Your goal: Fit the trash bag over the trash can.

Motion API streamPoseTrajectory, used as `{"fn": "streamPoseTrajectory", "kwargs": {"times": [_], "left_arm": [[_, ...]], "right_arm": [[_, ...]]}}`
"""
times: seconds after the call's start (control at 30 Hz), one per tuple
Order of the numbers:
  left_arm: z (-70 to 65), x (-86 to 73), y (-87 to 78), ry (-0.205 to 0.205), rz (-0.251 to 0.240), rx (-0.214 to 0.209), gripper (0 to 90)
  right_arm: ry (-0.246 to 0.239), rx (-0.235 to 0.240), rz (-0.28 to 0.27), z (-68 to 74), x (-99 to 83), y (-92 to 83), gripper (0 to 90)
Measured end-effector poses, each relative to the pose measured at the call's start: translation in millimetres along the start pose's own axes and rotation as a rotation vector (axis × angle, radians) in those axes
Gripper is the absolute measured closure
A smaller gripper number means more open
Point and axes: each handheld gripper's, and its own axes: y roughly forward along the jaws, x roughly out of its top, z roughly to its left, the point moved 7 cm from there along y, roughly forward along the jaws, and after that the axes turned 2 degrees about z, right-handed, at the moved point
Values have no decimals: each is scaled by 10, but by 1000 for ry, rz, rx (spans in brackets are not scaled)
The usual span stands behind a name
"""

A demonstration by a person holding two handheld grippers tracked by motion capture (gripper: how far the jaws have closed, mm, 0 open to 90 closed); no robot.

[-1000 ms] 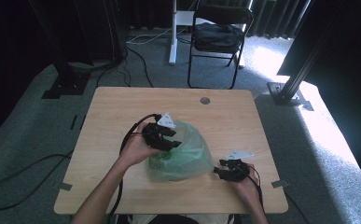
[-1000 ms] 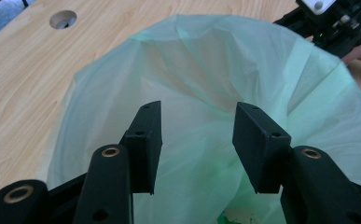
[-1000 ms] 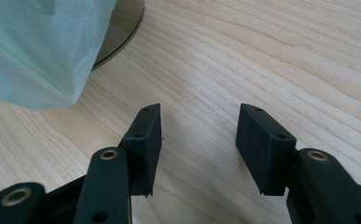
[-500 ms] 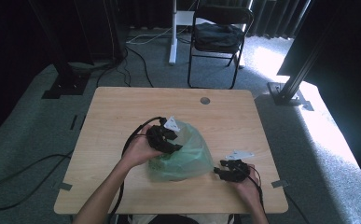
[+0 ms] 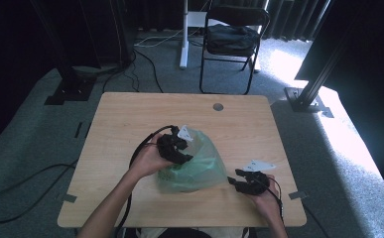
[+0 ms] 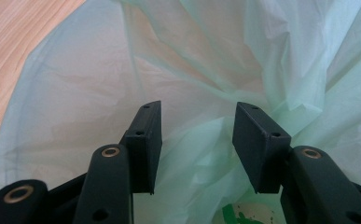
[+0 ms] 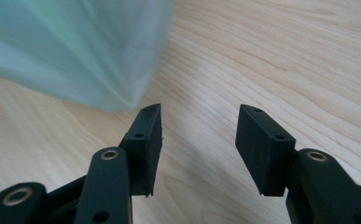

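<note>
Pale green, translucent plastic forms the bag [image 5: 194, 166] that lies crumpled on the light wooden table [image 5: 130, 119], in the part of the tabletop nearest the person. All positions below are given relative to this bag.

The left gripper [image 5: 175, 148] sits on the bag's upper left flank, carried by the left hand [image 5: 147, 161], with its black cable [image 5: 140, 148] looping just to the bag's left. In the left gripper view its two black jaws stand apart, with loose folds of the film [image 6: 197, 154] bulging between them; neither pad presses on the plastic, so the fingers [image 6: 146, 140] are released. A white surface with green print [image 6: 243, 215] shows through the film low between the jaws; what it belongs to cannot be told.

The right gripper [image 5: 244, 182] rests just beside the bag's lower right edge, held by the right hand [image 5: 266, 198], its grey three-cornered plate [image 5: 257, 165] uppermost. In the right gripper view the jaws are spread wide over bare wood [image 7: 262, 56], with nothing between them; the bag's edge [image 7: 75, 51], blurred, lies beyond and to the left of the left jaw, apart from it. These fingers [image 7: 262, 144] are likewise released.

Beyond the bag, a round grey grommet [image 5: 218, 106] marks the table's far edge, and a folding chair [image 5: 231, 37] stands on the grey carpet [image 5: 35, 134] behind it
</note>
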Motion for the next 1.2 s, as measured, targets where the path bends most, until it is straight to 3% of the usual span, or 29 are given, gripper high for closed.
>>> {"fn": "streamPoseTrajectory", "kwargs": {"times": [0.3, 1.2], "left_arm": [[-22, 8, 73, 27, 43, 13, 529], [-85, -1, 238, 69, 143, 24, 518]], "right_arm": [[-24, 20, -1, 63, 13, -22, 503], [-10, 18, 15, 29, -43, 10, 503]]}}
